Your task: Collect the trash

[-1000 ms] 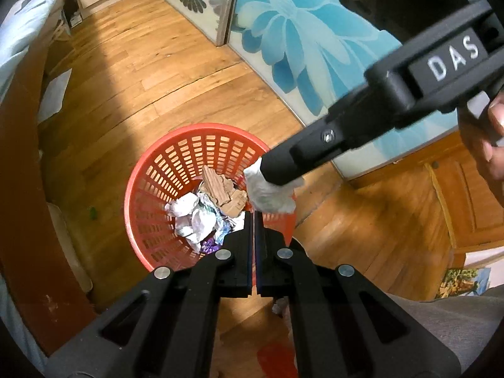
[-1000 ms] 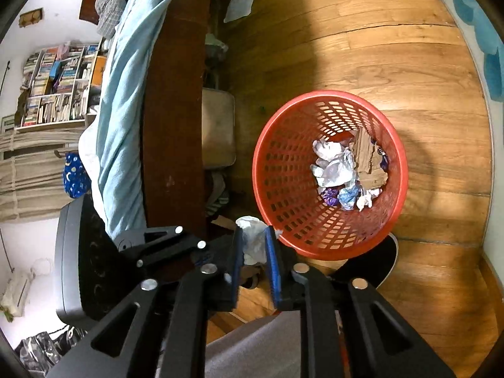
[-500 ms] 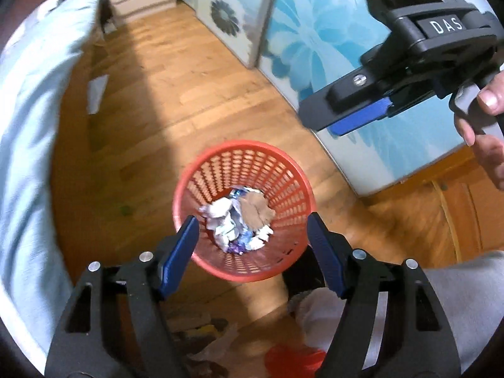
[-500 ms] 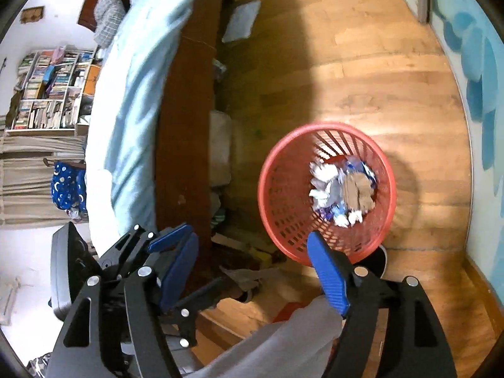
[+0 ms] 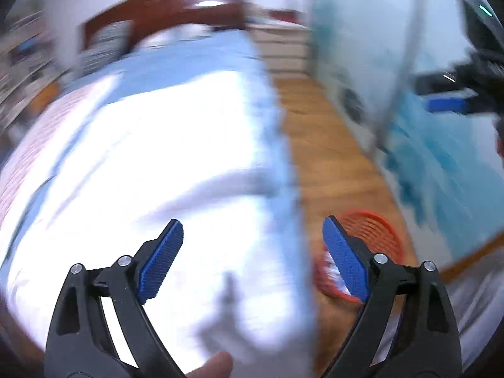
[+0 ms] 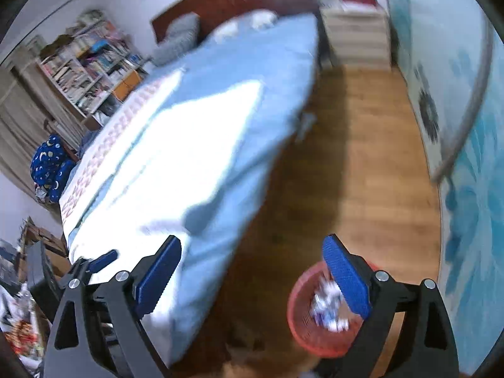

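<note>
The red mesh basket [image 5: 378, 230] stands on the wooden floor beside the bed, low in both views, with crumpled paper trash [image 6: 327, 312] inside it. My left gripper [image 5: 252, 223] hangs over the bed's edge. Its jaws are opening and nothing is between them. My right gripper [image 6: 252, 239] is high above the floor, its jaws opening with nothing between them. The basket [image 6: 302, 315] shows partly behind its right finger. The left wrist view is blurred; it shows a blue pad [image 5: 445, 104] of the right gripper at the upper right.
A bed with a pale blue cover [image 6: 189, 157] fills the left. A blue flowered sliding door [image 6: 472, 220] runs along the right. White drawers [image 6: 356, 37] stand at the far end, and a bookshelf [image 6: 88, 63] at the back left. A thumb [image 5: 214, 365] shows at the bottom.
Both grippers opened; the white paper wad left the right gripper. Both rose and tilted up from the basket, so the bed and room now fill the views.
</note>
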`<state>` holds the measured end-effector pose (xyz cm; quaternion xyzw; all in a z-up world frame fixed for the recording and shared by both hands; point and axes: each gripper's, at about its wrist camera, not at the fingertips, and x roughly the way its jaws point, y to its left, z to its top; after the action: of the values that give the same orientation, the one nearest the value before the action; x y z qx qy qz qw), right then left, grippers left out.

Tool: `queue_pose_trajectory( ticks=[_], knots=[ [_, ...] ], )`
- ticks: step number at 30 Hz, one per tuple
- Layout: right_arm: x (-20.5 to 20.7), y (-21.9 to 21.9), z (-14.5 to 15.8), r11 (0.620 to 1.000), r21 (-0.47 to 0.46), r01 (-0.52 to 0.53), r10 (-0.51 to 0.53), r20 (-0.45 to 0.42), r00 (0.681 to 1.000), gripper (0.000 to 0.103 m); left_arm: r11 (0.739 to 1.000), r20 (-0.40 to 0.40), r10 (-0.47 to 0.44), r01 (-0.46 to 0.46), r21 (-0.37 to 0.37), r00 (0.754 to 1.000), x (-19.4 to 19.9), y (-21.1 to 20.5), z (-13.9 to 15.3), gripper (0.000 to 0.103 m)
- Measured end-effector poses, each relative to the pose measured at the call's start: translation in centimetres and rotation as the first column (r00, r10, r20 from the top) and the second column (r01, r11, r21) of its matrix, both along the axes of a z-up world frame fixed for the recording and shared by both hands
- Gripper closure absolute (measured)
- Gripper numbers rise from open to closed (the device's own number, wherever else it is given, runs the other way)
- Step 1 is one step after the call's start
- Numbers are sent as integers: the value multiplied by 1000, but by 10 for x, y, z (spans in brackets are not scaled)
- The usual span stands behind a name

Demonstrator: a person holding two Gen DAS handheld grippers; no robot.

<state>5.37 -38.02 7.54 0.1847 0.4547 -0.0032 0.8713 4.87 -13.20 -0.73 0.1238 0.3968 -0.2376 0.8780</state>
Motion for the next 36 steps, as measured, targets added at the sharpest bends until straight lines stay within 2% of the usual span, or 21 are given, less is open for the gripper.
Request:
queue_pose_trajectory(
  ticks=[4,7,10,13,15,17,21,25,28,36],
  knots=[
    [23,84,16,967,-246,-62,84,83,993,7,986,27,165,-165,-30,986,17,79,10,9],
    [24,133,15,948,-293,-124,171,140,975,7,965,61,262,-259,-50,963,16,128,13,7],
    [16,167,9,930,-331,-159,230,188,955,7,948,56,312,-307,-80,949,13,149,14,7],
    [4,186,-3,927,-326,-185,266,227,937,7,942,64,329,-323,-90,942,8,149,12,6],
    [-1,195,-14,926,-327,-189,270,222,937,7,945,98,327,-324,-54,940,10,139,9,6],
    [7,196,-26,939,-281,-197,255,188,948,7,949,128,313,-314,-10,941,10,129,3,6],
    [13,195,-38,946,-255,-202,251,179,951,7,961,110,275,-277,1,955,14,119,-4,6],
    [21,190,-47,953,-243,-183,229,174,958,7,967,69,256,-255,-30,964,17,115,-9,6],
    [24,185,-49,955,-246,-165,213,181,960,7,966,48,256,-253,-59,965,19,116,-10,6],
    [30,180,-55,959,-233,-164,204,159,966,7,961,37,275,-273,-47,961,26,119,-14,6]
  ],
)
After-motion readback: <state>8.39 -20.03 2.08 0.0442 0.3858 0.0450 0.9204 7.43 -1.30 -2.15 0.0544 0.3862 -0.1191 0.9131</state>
